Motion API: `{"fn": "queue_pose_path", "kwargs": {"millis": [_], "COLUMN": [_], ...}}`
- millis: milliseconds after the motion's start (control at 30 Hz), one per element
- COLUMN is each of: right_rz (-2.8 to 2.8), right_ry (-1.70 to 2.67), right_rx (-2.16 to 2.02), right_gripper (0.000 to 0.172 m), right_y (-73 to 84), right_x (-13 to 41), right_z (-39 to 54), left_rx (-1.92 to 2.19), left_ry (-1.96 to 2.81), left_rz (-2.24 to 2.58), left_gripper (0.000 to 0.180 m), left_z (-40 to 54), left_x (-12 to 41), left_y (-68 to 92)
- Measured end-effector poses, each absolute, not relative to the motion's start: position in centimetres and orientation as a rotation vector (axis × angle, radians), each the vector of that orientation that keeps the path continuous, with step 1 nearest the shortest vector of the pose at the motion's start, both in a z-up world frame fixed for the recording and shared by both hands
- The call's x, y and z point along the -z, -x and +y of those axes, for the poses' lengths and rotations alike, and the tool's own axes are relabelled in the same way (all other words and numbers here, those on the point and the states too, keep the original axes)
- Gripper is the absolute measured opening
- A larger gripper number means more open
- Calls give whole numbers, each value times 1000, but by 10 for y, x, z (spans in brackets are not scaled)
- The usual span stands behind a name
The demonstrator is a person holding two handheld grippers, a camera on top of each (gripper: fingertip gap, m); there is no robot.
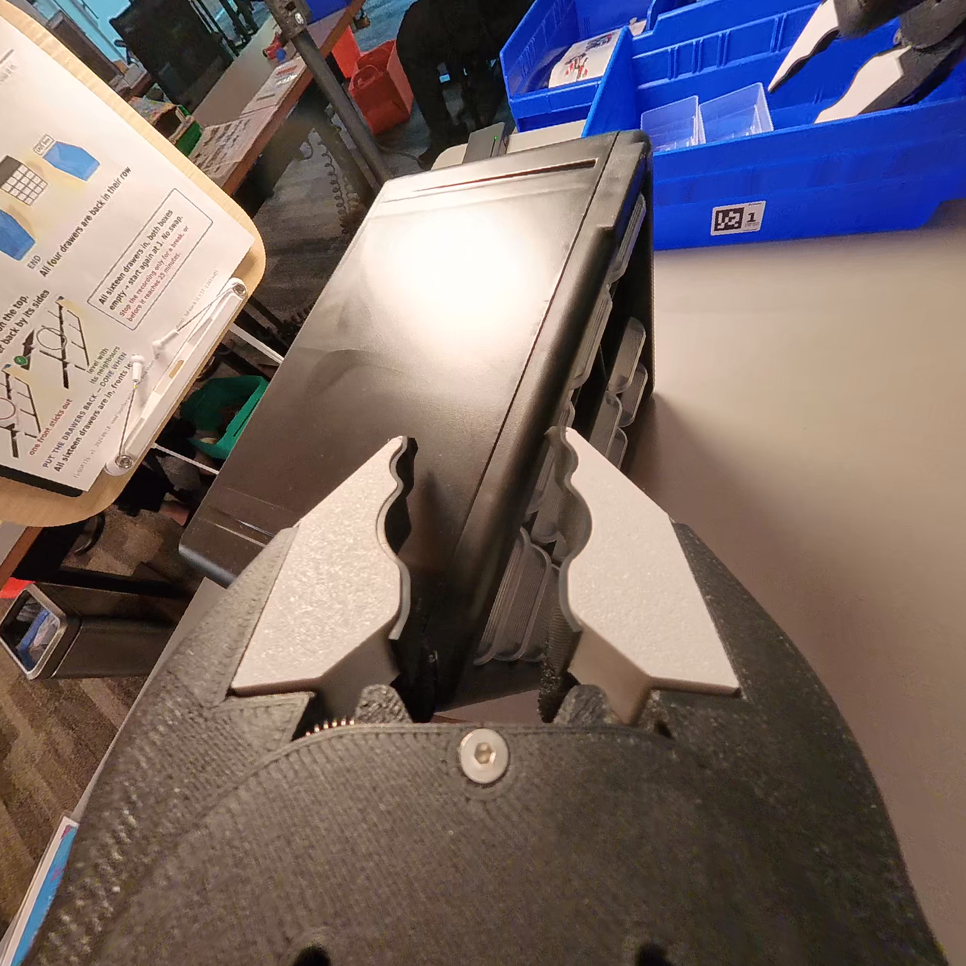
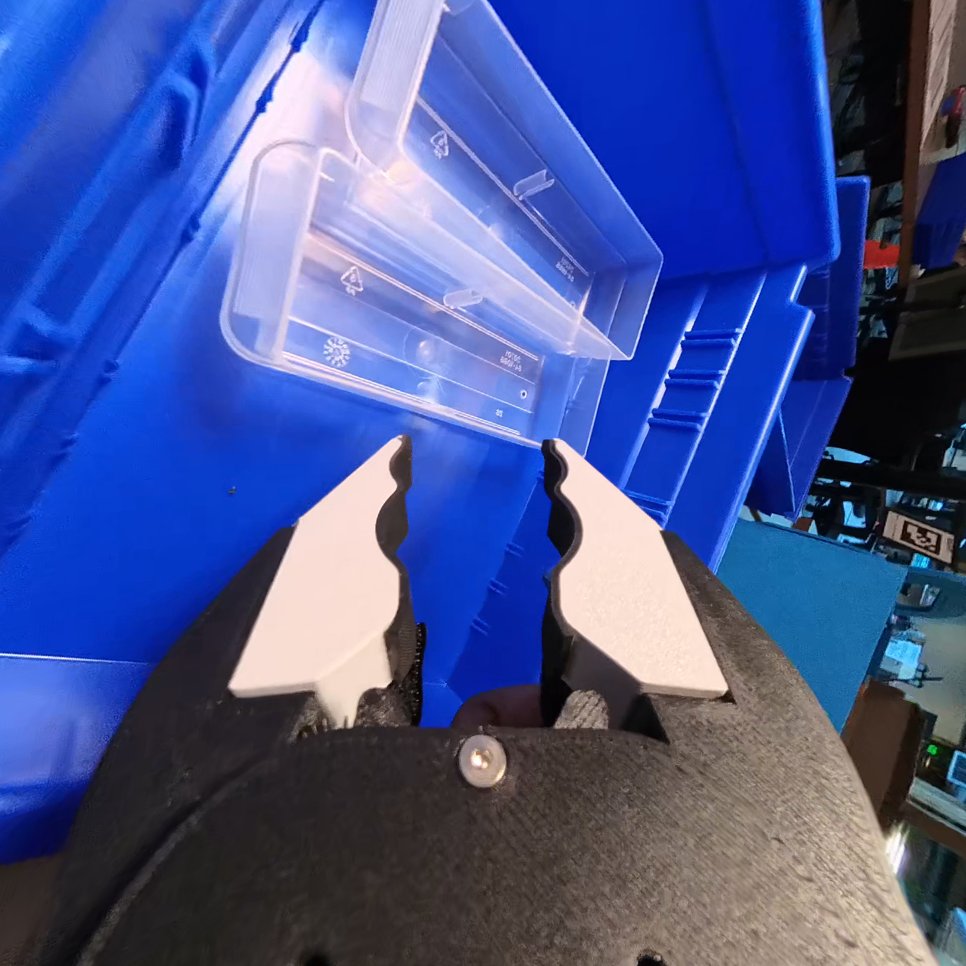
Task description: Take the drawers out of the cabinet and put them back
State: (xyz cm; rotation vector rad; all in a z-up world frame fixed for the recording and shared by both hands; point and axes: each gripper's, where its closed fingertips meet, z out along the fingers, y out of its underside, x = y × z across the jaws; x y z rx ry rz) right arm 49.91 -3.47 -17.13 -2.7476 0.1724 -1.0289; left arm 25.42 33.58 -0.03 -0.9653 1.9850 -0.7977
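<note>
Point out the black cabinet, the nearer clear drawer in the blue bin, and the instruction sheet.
black cabinet (image 1: 449, 324): left wrist view, its flat top panel.
nearer clear drawer (image 2: 418, 360): right wrist view, its clear base.
instruction sheet (image 1: 104, 251): left wrist view, its printed face.

A lab workspace: blue storage bins (image 1: 784, 172), instruction sheet (image 1: 78, 261), cluttered tables (image 1: 272, 99).

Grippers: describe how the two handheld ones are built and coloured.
The left gripper and right gripper look alike: a rough, grainy black body with one silver screw in the middle, and two pale grey wedge-shaped fingers whose inner edges are wavy. The right one's pads are dark. No cables or sleeves show.
</note>
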Motion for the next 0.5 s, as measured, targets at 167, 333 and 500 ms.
{"fn": "queue_pose_path", "kwargs": {"millis": [167, 333, 500], "right_rz": [210, 339, 392], "right_ry": [2678, 2587, 2555], "right_rx": [953, 998, 1147], "right_gripper": [58, 57, 55], "right_y": [-500, -517, -518], "right_x": [179, 174, 148], "right_z": [-15, -7, -24], "left_rx": [790, 785, 799], "left_ry": [966, 965, 966], "left_rz": [1985, 1985, 1984], "left_gripper": [55, 55, 55], "left_z": [336, 336, 336], "left_x": [1, 1, 0], "left_y": [-254, -254, -254]}}
